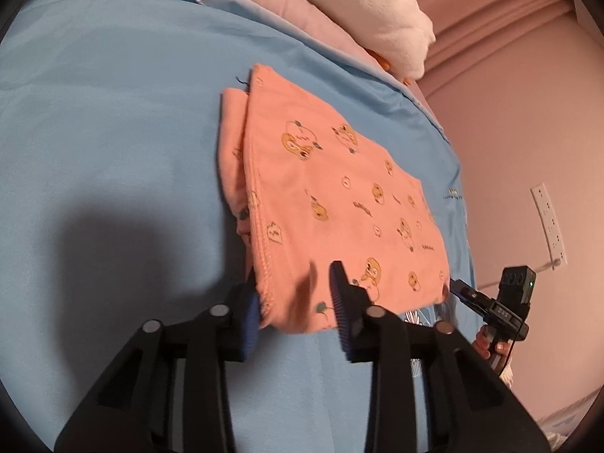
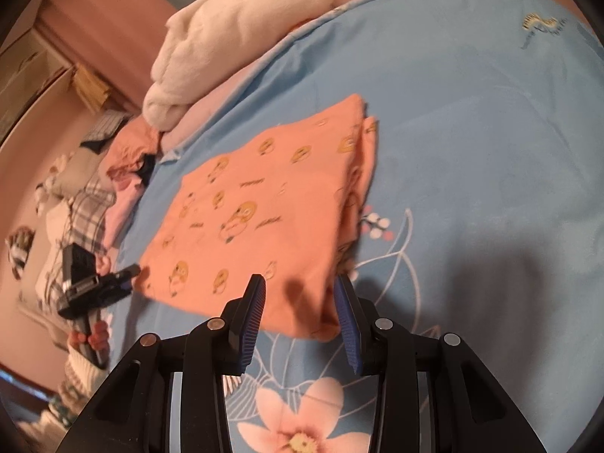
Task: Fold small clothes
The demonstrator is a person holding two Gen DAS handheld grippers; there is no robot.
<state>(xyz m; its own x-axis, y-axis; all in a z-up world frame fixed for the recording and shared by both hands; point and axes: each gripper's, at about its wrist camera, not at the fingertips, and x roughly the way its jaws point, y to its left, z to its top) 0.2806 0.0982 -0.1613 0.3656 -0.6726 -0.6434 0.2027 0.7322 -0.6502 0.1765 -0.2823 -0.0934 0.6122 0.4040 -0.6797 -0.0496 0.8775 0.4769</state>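
A peach garment [image 1: 339,196] printed with yellow cartoon figures lies folded flat on the blue bedsheet [image 1: 113,132]. My left gripper [image 1: 294,279] stands open at the garment's near left corner; the cloth edge lies between its fingers and the pads do not press on it. My right gripper [image 2: 300,279] is open too, straddling the near right corner of the garment [image 2: 264,207]. Each wrist view shows the other gripper at the opposite near corner: the right gripper [image 1: 464,290] and the left gripper [image 2: 128,275], both held by a hand.
A white fluffy blanket [image 2: 234,37] and pink bedding [image 1: 271,3] lie beyond the garment. Other clothes [image 2: 128,158] are heaped at the bed's edge. A wall socket [image 1: 549,226] is on the pink wall. The sheet [image 2: 472,151] has flower prints.
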